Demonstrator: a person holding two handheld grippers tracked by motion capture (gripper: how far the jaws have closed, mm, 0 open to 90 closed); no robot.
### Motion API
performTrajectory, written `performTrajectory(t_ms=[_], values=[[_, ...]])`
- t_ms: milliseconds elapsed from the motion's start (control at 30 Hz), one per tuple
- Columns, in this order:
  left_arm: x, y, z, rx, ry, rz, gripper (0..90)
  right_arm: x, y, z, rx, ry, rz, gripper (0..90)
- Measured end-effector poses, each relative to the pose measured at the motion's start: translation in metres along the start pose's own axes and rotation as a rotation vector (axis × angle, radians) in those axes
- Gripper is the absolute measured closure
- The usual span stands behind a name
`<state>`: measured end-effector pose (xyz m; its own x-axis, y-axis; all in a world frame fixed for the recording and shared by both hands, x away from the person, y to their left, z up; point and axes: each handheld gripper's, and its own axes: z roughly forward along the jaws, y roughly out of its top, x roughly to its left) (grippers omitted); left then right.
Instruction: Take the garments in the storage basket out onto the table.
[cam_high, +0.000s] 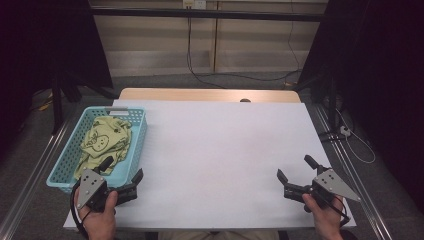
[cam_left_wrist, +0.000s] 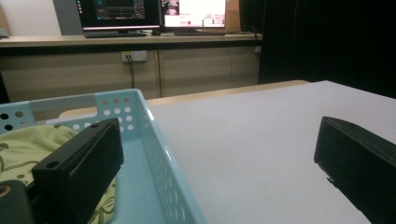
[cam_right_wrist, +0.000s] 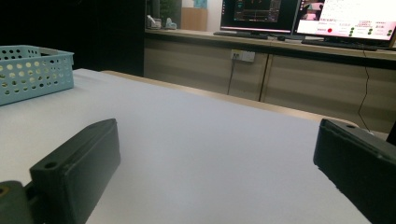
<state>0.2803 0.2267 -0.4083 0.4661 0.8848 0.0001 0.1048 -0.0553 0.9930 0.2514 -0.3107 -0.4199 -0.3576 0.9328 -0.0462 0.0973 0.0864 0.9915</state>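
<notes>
A light blue perforated basket (cam_high: 137, 131) stands on the left of the white table (cam_high: 220, 150), with a crumpled yellow-green printed cloth (cam_high: 105, 140) lying in it. My left gripper (cam_high: 121, 168) rests near the table's front left corner, straddling the basket's near right corner, open and holding nothing. In the left gripper view one jaw hangs over the cloth (cam_left_wrist: 18, 149) inside the basket (cam_left_wrist: 154, 140), the other over bare table. My right gripper (cam_high: 296, 166) sits at the front right, open, with only white table (cam_right_wrist: 201, 140) between its jaws.
Across the room stands a long desk with monitors (cam_left_wrist: 154, 14) and a wall socket beneath. Cables run across the floor behind the table (cam_high: 240, 77). Dark curtains and stands flank both sides. The wooden tabletop edge (cam_high: 210, 94) shows at the far side.
</notes>
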Motion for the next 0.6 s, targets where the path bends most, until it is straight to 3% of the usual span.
performTrajectory(t_ms=[333,533,600], values=[[0.0008,-0.0001,0.0014,-0.005,-0.011,-0.015,1.4,0.0006,-0.0004,-0.0006,0.003,0.003,0.003,0.0],[0.0006,0.0012,0.0022,0.021,-0.041,-0.022,1.4,-0.0013,-0.0012,-0.001,0.002,0.002,0.006,0.0],[-0.0005,0.0025,0.0018,0.016,-0.029,-0.017,1.4,-0.0016,-0.0013,-0.001,0.003,0.004,0.006,0.0]])
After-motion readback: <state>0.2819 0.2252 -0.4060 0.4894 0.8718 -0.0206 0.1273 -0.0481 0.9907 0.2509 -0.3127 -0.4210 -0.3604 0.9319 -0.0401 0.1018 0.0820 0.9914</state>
